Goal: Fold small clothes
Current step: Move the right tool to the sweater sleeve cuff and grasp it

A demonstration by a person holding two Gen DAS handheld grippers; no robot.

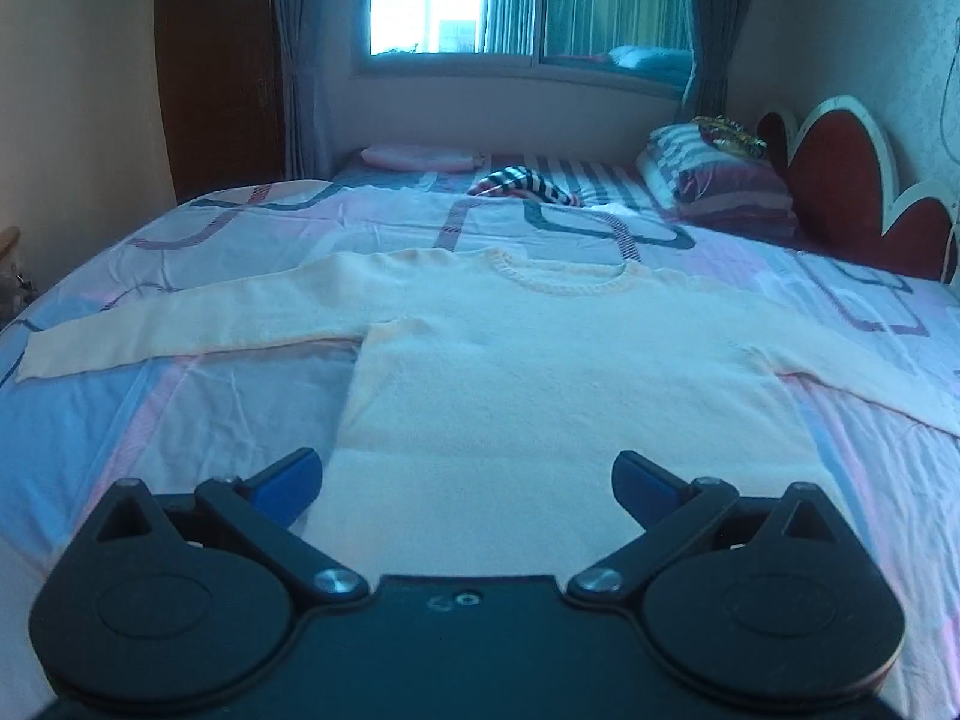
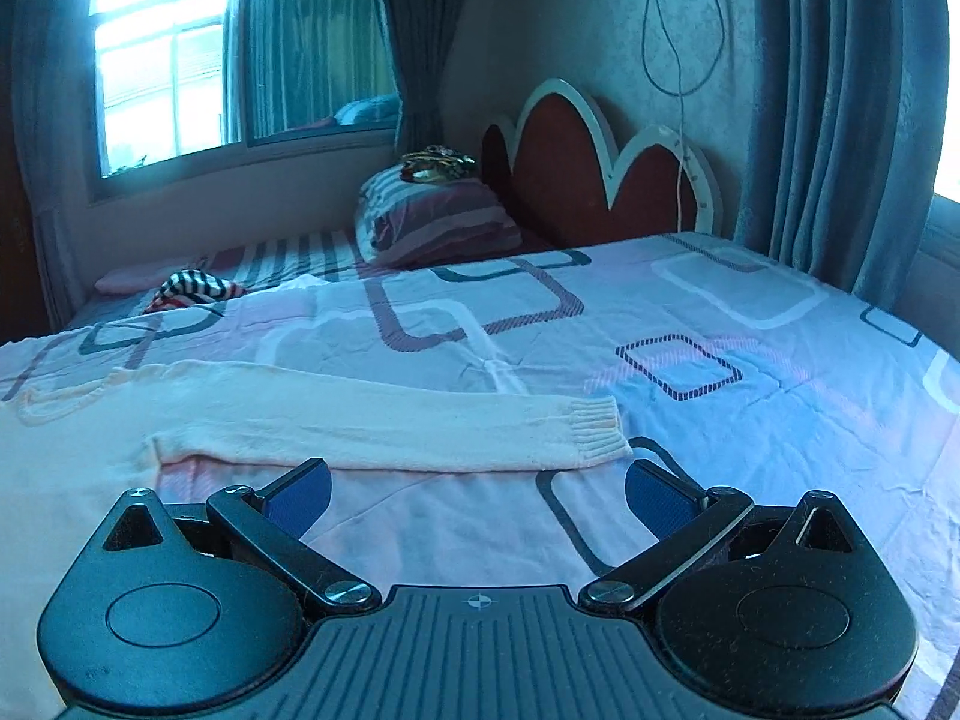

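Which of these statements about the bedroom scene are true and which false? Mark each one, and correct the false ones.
1. The sweater lies spread flat on the bed. True.
2. The left gripper is shut on the sweater's hem. False: its jaws stand open and hold nothing.
3. Both sleeves are folded across the chest. False: they stretch out to the sides.
4. The right gripper is open, near the ribbed cuff. True.
5. A striped pillow sits by the headboard. True.
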